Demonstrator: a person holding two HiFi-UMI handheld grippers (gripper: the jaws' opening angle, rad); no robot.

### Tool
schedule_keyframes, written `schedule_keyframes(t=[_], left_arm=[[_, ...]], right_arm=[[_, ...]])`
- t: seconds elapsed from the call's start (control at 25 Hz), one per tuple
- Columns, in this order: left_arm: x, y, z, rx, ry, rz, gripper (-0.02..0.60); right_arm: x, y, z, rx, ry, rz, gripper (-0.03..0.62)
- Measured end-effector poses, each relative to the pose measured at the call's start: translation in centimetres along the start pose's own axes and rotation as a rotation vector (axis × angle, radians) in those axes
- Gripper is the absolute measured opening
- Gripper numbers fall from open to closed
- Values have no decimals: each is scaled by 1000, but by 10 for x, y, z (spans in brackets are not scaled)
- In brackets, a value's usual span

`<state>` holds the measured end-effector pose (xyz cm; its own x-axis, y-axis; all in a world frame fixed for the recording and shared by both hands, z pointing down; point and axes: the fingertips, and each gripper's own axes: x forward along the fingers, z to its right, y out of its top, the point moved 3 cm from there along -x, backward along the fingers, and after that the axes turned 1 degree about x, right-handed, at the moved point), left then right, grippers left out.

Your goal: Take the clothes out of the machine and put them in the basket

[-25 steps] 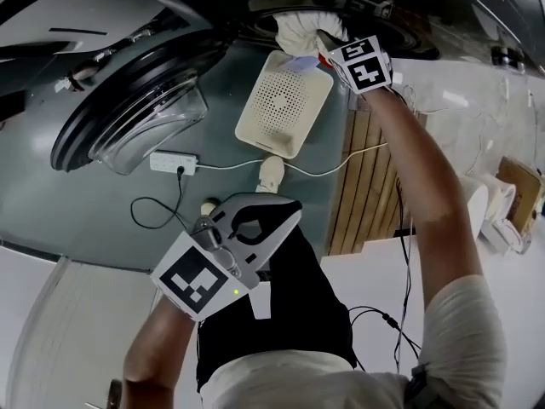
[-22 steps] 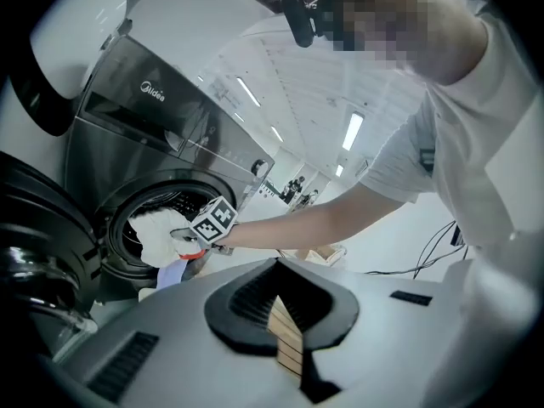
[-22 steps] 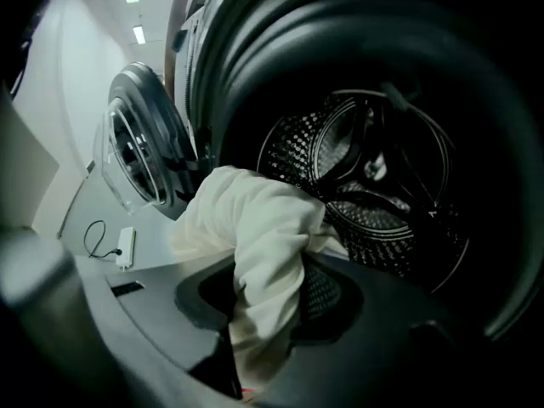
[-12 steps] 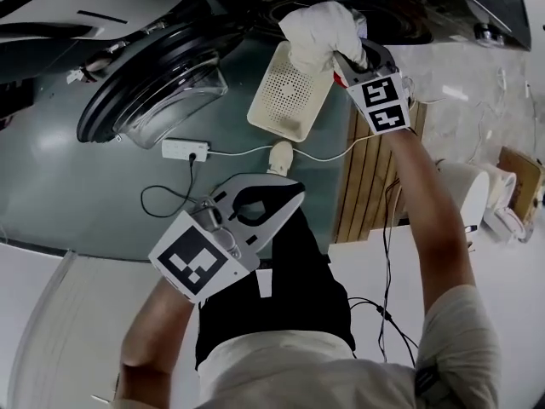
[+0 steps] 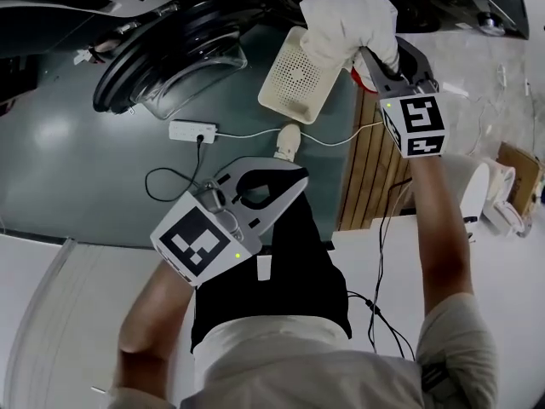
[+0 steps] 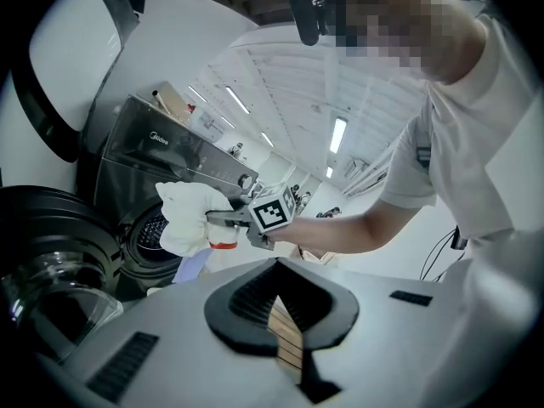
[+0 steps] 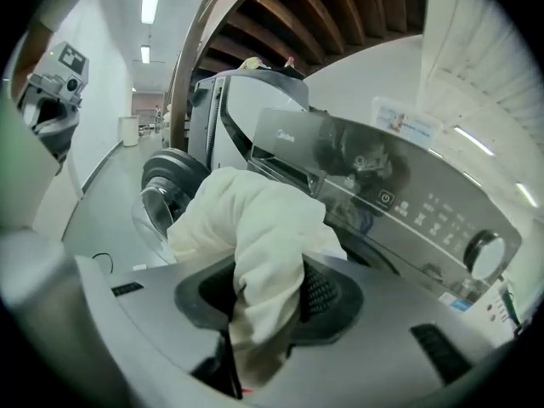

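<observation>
1. White garment [image 5: 349, 24], head view: bunched up and held in the right claw [image 5: 372, 58], just outside the machine's mouth. It hangs over the cream perforated container on the floor in front of the machine, which I take to be the basket [image 5: 298, 79]. The machine door [image 5: 166, 58] is swung open to the left. The left claw [image 5: 271, 196] is well back from the machine, near the person's body.
2. Left gripper view: the left claw [image 6: 276, 266] has its tips together and nothing between them. Ahead, the garment [image 6: 189, 215] hangs in front of the machine's drum [image 6: 144, 236].
3. Right gripper view: the right claw [image 7: 263, 313] is partly closed and its pads pinch a thick fold of the garment [image 7: 251, 219]. The bulk of the cloth mounds over the jaws, with the machine's control panel [image 7: 399, 202] behind it.
4. Step, as I judge it: carry the garment to the basket. Hold the pinch until the bundle is squarely over the opening, then lower it before letting go so no tail drapes over the rim.
5. Around: a power strip [image 5: 192, 130] and its cable [image 5: 166, 186] lie on the floor beside the basket, and the open door juts out. A dangling end could snag either one.
</observation>
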<state>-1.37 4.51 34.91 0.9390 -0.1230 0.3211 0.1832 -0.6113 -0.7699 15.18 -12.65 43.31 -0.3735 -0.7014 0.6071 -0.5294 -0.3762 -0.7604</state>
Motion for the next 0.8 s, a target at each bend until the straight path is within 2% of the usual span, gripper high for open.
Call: schedule_keyframes(t=[0.32,0.8], left_arm=[[-34,-17,6,-3,13,10,-3],[-54,-53,6,-22,17,-12,-3]], right_arm=[[-37,23,-39,15,-23,33,143],[-23,-33,-101,105,-7,-23,143]])
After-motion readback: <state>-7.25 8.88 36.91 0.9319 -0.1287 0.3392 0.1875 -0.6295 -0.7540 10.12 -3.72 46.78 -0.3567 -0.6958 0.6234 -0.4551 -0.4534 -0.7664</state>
